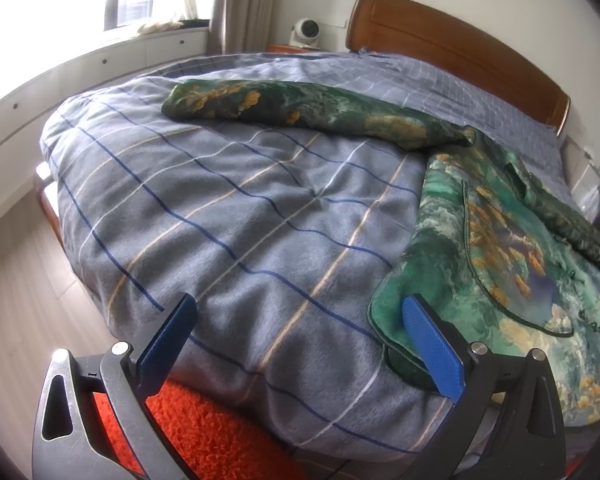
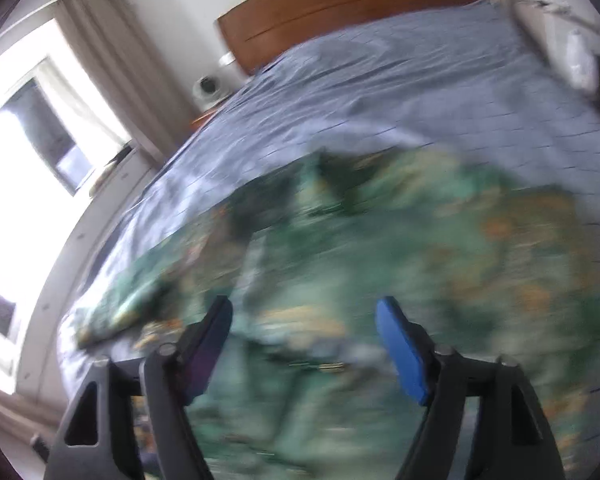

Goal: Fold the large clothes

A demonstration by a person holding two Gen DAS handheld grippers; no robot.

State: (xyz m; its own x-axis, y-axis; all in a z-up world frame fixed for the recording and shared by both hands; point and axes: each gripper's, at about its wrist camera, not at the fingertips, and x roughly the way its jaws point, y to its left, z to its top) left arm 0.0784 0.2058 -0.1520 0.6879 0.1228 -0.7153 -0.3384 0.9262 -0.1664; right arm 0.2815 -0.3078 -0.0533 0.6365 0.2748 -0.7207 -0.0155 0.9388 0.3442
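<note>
Green patterned fleece jacket (image 1: 500,240): spread on plaid duvet (image 1: 228,208), one sleeve (image 1: 300,110) outstretched ahead of left gripper (image 1: 300,320). Left gripper: jaws spread, empty, hem beside right finger. Right gripper (image 2: 306,320): spread, empty, above jacket (image 2: 380,248); view blurred.

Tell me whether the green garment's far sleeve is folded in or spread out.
Spread out: the sleeve lies stretched across the duvet, away from the garment's body.

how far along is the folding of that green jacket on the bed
Early. Done: one sleeve already lies folded across the green jacket. In hand: nothing; the left hand-held gripper and right hand-held gripper are open. Left: the other sleeve is still stretched out, body unfolded.
</note>
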